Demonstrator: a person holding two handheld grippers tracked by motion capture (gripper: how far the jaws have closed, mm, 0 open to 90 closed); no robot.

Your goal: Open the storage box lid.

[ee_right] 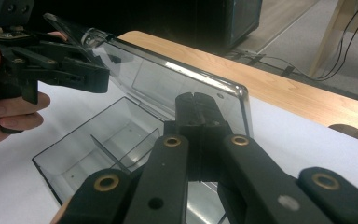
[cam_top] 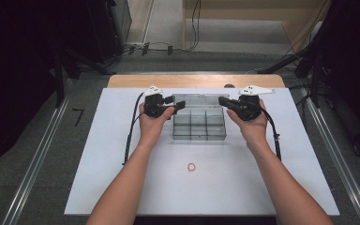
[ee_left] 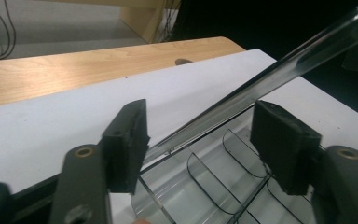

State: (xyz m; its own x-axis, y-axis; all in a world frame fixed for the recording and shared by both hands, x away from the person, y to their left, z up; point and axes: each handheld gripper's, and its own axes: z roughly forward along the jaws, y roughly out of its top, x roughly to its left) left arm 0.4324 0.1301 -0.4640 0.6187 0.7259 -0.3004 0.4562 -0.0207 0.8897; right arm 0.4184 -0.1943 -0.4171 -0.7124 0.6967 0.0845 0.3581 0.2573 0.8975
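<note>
- 2 grippers at the clear compartment box (cam_top: 199,125), 1 at each end; box sitting on the white board (cam_top: 122,178), towards its far side, with the wooden table (cam_top: 192,80) edge just behind.
- Lid (cam_top: 194,99) already up: raised off the box on its far edge and standing steeply. Opening looks largely done, judging by the angle.
- Left gripper (cam_top: 178,107): jaws parted on either side of the lid's left edge. In the left gripper view the clear edge (ee_left: 261,84) runs slantwise between the pads, close to or touching 1 pad (ee_left: 130,140) and apart from the other — so straddling, not clamping.
- Right gripper (cam_top: 221,100): jaws fully closed with nothing between them, tips near the lid's right end (ee_right: 168,84). Cannot tell whether touching it or just in front.
- Compartments exposed, dividers (ee_left: 205,177) plain to see, nothing visible inside them.
- 1 small red ring (cam_top: 191,167) lying on the board well apart from the box, nearer the person, untouched.
- Left to do, as a judgement: settle the lid so it stays open by itself or ease it further back, then free a gripper — the ring is the likely next thing to fetch and drop into a compartment, though nothing yet reaches for it.
</note>
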